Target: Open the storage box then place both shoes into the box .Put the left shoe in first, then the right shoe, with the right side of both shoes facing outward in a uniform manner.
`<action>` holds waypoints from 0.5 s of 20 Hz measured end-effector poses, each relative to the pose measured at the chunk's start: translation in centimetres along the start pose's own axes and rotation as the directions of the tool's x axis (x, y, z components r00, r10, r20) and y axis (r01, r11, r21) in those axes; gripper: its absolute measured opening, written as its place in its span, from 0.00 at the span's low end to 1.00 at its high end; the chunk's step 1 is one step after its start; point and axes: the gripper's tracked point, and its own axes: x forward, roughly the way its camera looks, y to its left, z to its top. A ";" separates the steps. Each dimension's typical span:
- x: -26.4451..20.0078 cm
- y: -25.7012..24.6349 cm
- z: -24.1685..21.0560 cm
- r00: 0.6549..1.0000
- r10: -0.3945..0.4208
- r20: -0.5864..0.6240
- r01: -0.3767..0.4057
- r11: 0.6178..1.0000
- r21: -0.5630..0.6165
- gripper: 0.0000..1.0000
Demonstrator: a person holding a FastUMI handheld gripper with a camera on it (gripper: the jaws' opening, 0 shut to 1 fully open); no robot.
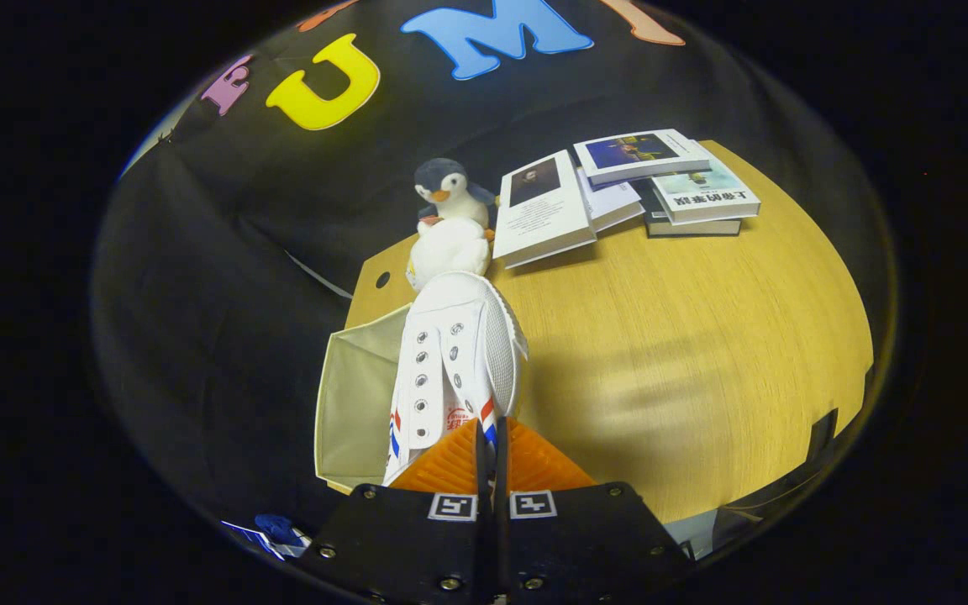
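Observation:
My gripper (490, 445) is shut on a white canvas shoe (455, 353), its fingers pinching the edge of the shoe's opening. The shoe hangs from the fingers with its toe pointing away, toward the penguin, and its eyelet rows and red and blue stripes facing me. It is held just above the right rim of an open cream fabric storage box (358, 395), which stands at the near left corner of the wooden table (686, 353). The part of the box's inside that I can see holds nothing; the shoe hides the rest.
A plush penguin (450, 223) stands just beyond the shoe's toe near the table's far left edge. Several books (627, 189) lie stacked and spread at the far side of the table. A small blue and white object (278, 531) lies below the box.

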 end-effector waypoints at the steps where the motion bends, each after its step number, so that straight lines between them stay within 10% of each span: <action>1: 0.3 0.8 0.0 1.000 0.006 -0.002 -0.006 1.000 -0.007 0.00; 10: 4.3 7.4 -1.1 0.997 0.048 -0.058 -0.053 0.995 -0.081 0.00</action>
